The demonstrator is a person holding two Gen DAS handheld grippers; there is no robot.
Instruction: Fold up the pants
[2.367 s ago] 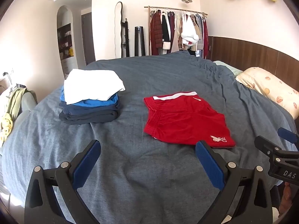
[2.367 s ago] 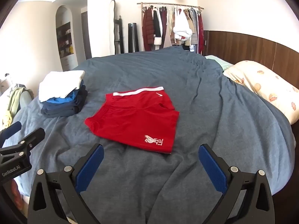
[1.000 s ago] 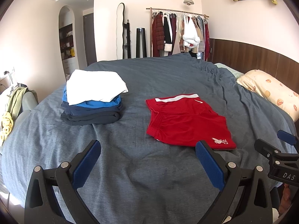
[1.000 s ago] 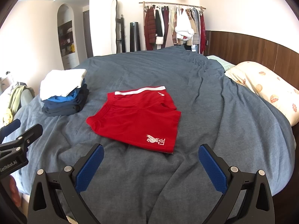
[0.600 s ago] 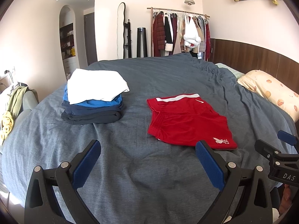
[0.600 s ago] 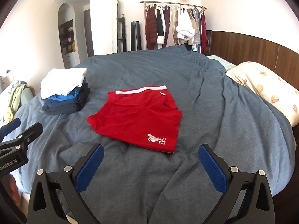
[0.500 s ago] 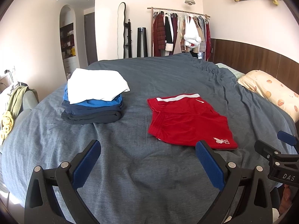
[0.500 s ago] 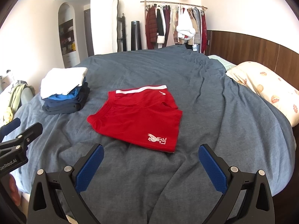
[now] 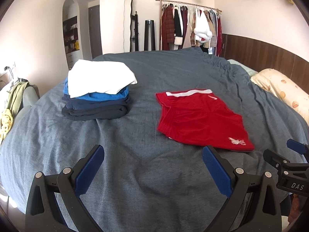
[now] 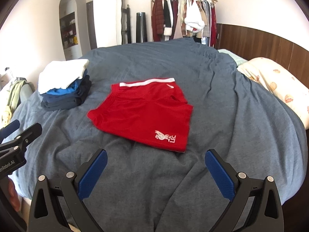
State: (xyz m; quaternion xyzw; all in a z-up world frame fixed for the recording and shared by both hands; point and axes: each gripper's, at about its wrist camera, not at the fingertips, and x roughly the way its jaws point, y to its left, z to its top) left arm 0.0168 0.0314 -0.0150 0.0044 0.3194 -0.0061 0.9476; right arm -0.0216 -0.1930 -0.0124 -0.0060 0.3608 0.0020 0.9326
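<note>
Red shorts [image 10: 143, 114] folded flat on the grey duvet [image 10: 222, 100], white waistband away from the cameras, crest possibly reading LFC, stack of folded clothes [image 9: 98, 90] well apart, left gripper [image 9: 152, 168] and right gripper [image 10: 155, 171] both spread wide, holding nothing, above bare duvet near the shorts' hem.

Read "LFC" in white beside a bird crest on red shorts [image 10: 143, 114], plus small white swoosh near waistband; "DAS" on right gripper [image 9: 293, 176] body; "nRobot.AI", cut off at frame edge, on left gripper [image 10: 13, 150] body
</note>
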